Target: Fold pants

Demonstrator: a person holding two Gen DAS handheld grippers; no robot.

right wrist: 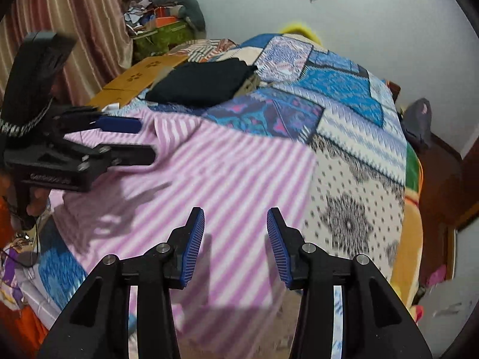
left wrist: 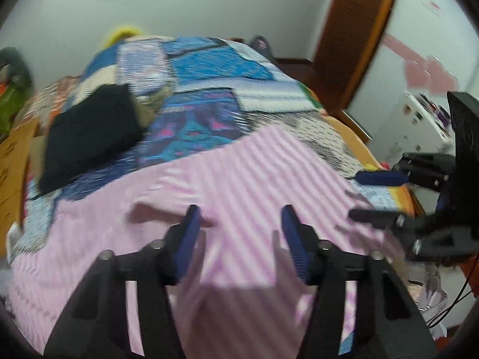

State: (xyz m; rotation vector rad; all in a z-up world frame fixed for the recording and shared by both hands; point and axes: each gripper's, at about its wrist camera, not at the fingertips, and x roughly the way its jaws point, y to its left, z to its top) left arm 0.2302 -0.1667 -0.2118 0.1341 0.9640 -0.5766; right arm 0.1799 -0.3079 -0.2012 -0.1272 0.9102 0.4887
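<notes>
Pink-and-white striped pants [left wrist: 239, 173] [right wrist: 224, 164] lie spread on a patchwork quilt [left wrist: 209, 59] [right wrist: 344, 83] covering a bed. In the left wrist view my left gripper [left wrist: 240, 211] hovers over the near part of the pants. It is open, with only flat cloth below the blue pads. My right gripper [right wrist: 235, 212] is open too, above the pants' right side near their edge. Each gripper shows in the other's view: the right one [left wrist: 354, 196] at the right edge, the left one [right wrist: 146, 140] at the left, both over the striped cloth. The image is motion-blurred.
A folded black garment [left wrist: 89, 131] [right wrist: 203, 83] rests on the quilt beyond the pants. Flat cardboard [right wrist: 134, 80] and piled clutter sit at the bed's far left by a striped curtain [right wrist: 60, 6]. A wooden door frame [left wrist: 353, 30] stands to the right.
</notes>
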